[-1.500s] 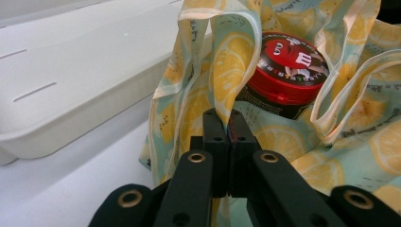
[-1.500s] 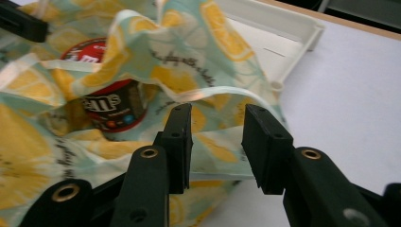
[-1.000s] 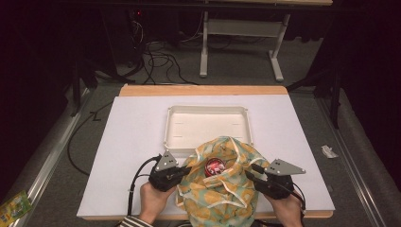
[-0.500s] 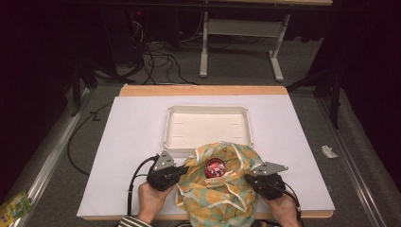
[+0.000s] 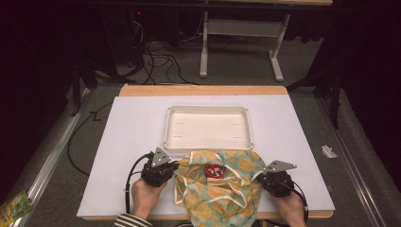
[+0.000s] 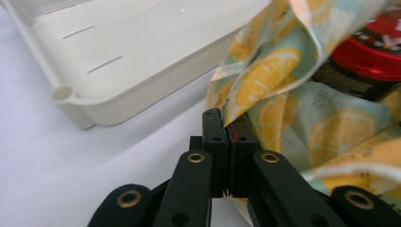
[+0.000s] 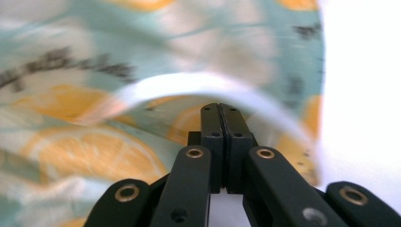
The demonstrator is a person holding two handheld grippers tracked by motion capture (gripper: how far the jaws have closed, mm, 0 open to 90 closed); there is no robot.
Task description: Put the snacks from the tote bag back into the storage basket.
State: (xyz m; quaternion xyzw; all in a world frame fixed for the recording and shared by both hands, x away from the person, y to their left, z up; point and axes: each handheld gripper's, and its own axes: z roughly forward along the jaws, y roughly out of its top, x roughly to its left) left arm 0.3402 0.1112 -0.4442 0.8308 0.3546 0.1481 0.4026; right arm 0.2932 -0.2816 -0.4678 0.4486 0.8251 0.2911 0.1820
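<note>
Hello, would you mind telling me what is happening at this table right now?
A person holds a gripper in each hand at a white table. The left gripper is shut on the edge of a lemon-print fabric bag, and the right gripper is shut against the bag's opposite side. Between them the bag lies open, with a red-lidded jar inside. A shallow white plastic tray sits just beyond, holding nothing.

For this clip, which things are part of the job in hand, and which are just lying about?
In the job:
lemon-print cloth
red-lidded jar sitting in the cloth
left claw, shut on the cloth's edge
right claw, shut at the cloth's other side

Lying about:
white tray, empty
scrap on the floor
packet on the floor
</note>
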